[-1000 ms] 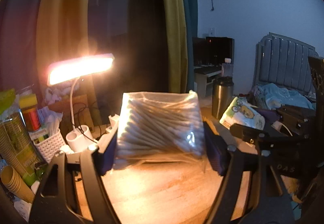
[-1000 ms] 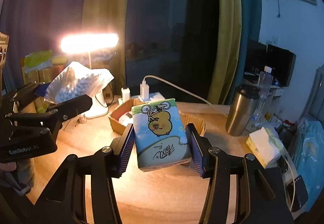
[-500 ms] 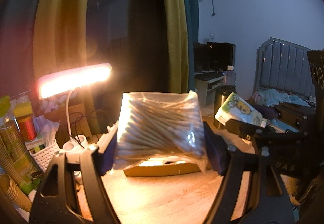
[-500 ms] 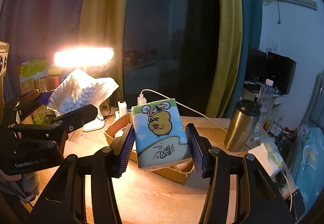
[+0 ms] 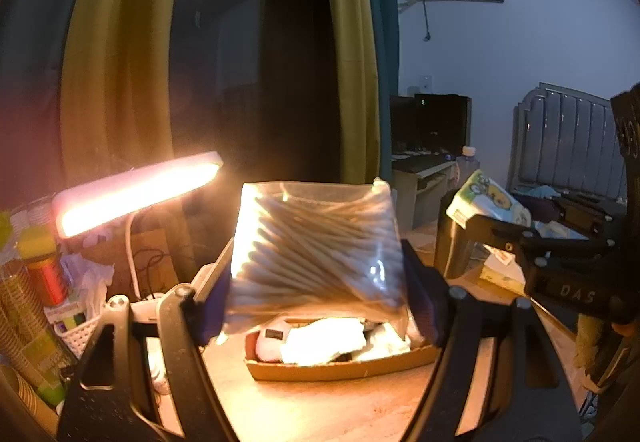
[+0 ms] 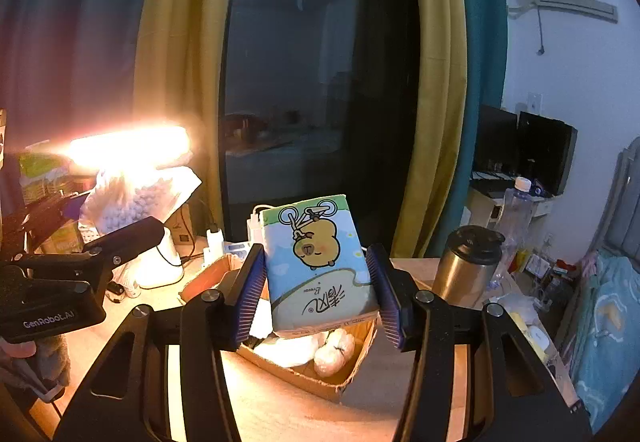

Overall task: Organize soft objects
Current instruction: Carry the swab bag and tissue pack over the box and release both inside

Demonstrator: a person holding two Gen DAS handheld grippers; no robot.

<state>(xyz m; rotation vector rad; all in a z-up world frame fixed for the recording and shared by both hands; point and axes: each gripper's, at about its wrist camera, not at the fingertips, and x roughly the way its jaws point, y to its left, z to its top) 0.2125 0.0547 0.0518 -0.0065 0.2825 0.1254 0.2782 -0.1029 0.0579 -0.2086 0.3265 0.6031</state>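
Observation:
My left gripper is shut on a clear bag of cotton swabs, held above a shallow cardboard box that holds white soft items. My right gripper is shut on a tissue pack printed with a cartoon capybara, held above the same cardboard box. The right gripper with the tissue pack shows at the right of the left wrist view. The left gripper with the swab bag shows at the left of the right wrist view.
A lit desk lamp stands at the left of the wooden desk. Paper cups and a white basket crowd the left edge. A steel tumbler and a plastic bottle stand at the right, with a bed beyond.
Both grippers have risen and tipped so that the cardboard box with white items now shows below each held item. Both grips are unchanged.

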